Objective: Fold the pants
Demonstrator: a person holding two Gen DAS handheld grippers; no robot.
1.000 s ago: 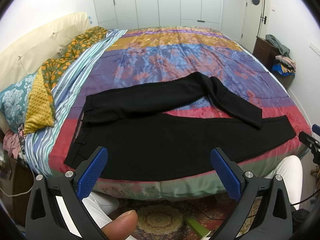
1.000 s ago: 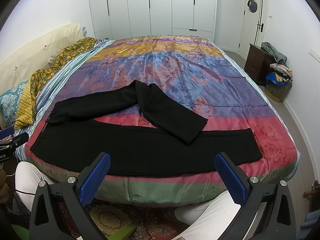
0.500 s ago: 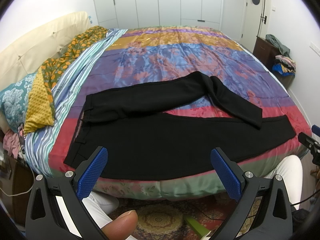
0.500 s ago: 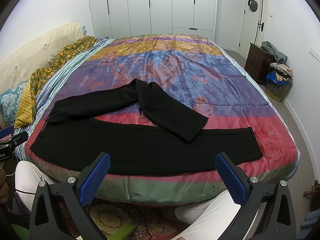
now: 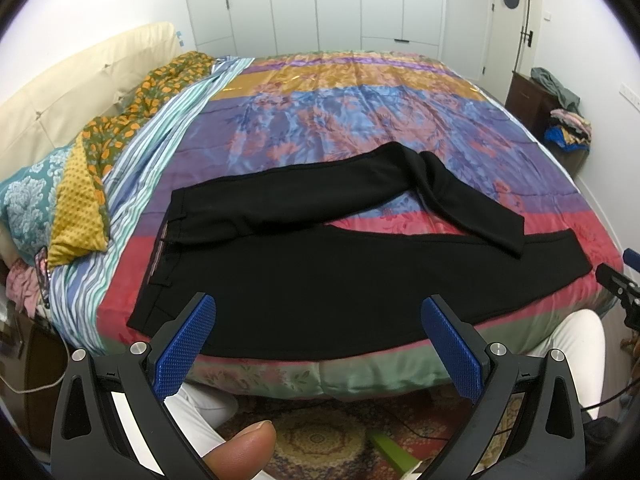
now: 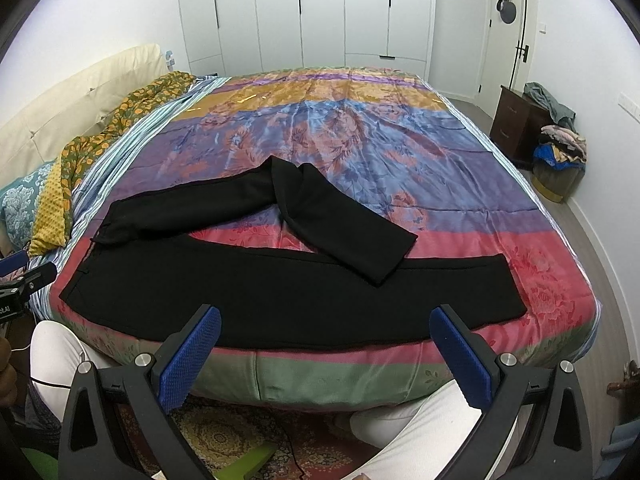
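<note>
1. The left gripper is seen at the bottom of the left wrist view, its blue pads spread wide with nothing between them; a thumb shows at the bottom edge.
2. The right gripper is seen at the bottom of the right wrist view, likewise spread wide and grasping nothing; its tip also shows at the right edge of the left view.
3. The black pants are laid across the near part of the bed, in the middle of both frames; the waistband is at the left, close to the striped sheet.
4. One leg is stretched flat along the near edge toward the right; the other leg is bent back on itself, its cuff resting on the flat leg at centre right.
5. Both grippers are held in front of the near bed edge, apart from the pants.
6. White-clad knees are seen below the bed edge, above a patterned rug.
7. Pillows lie at the left edge; a wardrobe fills the top centre; a dark cabinet with piled clothes stands at the right.
</note>
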